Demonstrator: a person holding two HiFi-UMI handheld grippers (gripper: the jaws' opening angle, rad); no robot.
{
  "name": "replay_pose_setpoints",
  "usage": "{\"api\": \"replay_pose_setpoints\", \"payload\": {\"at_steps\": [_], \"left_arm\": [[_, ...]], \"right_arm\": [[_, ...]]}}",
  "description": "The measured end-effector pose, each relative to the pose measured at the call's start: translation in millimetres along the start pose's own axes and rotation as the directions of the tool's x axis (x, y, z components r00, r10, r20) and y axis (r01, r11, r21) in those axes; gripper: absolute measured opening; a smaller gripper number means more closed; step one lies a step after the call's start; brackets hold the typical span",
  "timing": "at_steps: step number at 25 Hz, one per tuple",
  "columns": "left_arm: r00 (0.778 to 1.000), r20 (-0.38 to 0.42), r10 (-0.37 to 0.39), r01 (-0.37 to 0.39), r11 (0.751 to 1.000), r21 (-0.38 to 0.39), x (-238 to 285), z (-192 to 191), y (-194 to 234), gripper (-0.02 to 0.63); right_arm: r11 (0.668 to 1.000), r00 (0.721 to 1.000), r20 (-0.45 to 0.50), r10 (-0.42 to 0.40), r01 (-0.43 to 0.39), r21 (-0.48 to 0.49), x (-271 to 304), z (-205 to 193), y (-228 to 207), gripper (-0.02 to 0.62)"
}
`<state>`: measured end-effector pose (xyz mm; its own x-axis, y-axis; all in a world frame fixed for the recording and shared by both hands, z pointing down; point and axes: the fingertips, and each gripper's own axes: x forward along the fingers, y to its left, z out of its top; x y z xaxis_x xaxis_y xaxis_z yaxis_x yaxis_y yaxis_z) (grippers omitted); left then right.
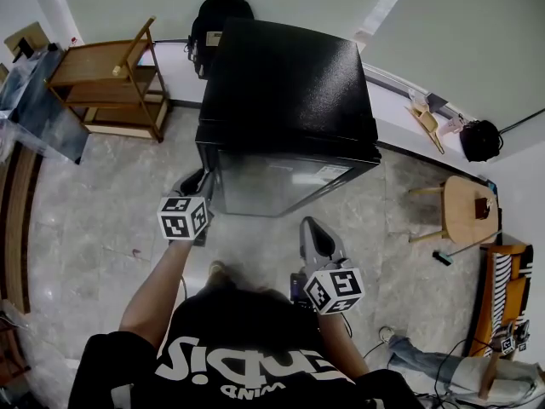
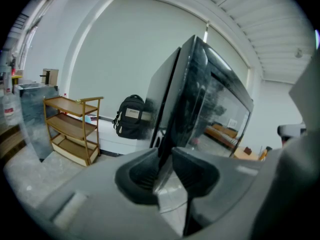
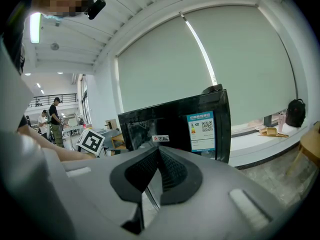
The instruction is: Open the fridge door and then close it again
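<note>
Head view: the black fridge [image 1: 285, 75] stands at upper centre, its glossy fridge door [image 1: 281, 181] facing the person at the bottom of the frame.
Left tool: the left tool [image 1: 203, 186] is at the door's left edge; in the left gripper view its jaws are drawn narrow around that edge.
Right tool: the right tool [image 1: 313, 228] hangs free at lower centre, just in front of the door, jaws together on nothing.
Key relation: the gripped edge runs upright; the hinge is probably at frame right, so the left tool is the nearer one and would pull towards the person.
Room: bare floor [image 1: 111, 203] lies at lower left; the wooden shelf [image 1: 106, 75] at upper left is well apart.
Risk: the right tool may sit in the door's swing.
</note>
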<state>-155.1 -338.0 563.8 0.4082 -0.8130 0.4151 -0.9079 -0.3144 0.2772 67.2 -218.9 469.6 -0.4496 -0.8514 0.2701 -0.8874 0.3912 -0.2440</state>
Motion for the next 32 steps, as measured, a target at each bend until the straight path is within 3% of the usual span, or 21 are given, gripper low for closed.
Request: {"api": "replay_pose_setpoints", "payload": {"at_steps": [5, 13, 27, 32], "left_arm": [[1.000, 0.011, 0.028, -0.028, 0.999, -0.020, -4.1, -3.0, -2.3, 0.078], [0.999, 0.041, -0.021, 0.021, 1.000, -0.002, -33.8, 0.2, -38.0, 0.077], [0.989, 0.103, -0.107, 0.095, 0.989, 0.112, -126.5, 6.7, -114.4, 0.030], [0.982, 0.144, -0.123, 0.107, 0.988, 0.114, -155.5, 7.8, -131.1, 0.002]], "right_arm": [[1.000, 1.000, -0.001, 0.003, -0.003, -0.003, -11.6, -3.8, -2.6, -0.003], [1.000, 1.000, 0.012, 0.025, -0.025, -0.002, -29.4, -6.6, -1.4, -0.003], [0.997, 0.996, 0.048, 0.071, -0.071, 0.002, -76.5, -5.9, 3.8, -0.003], [0.997, 0.995, 0.052, 0.081, -0.081, -0.004, -86.1, -5.3, 5.2, -0.003]]}}
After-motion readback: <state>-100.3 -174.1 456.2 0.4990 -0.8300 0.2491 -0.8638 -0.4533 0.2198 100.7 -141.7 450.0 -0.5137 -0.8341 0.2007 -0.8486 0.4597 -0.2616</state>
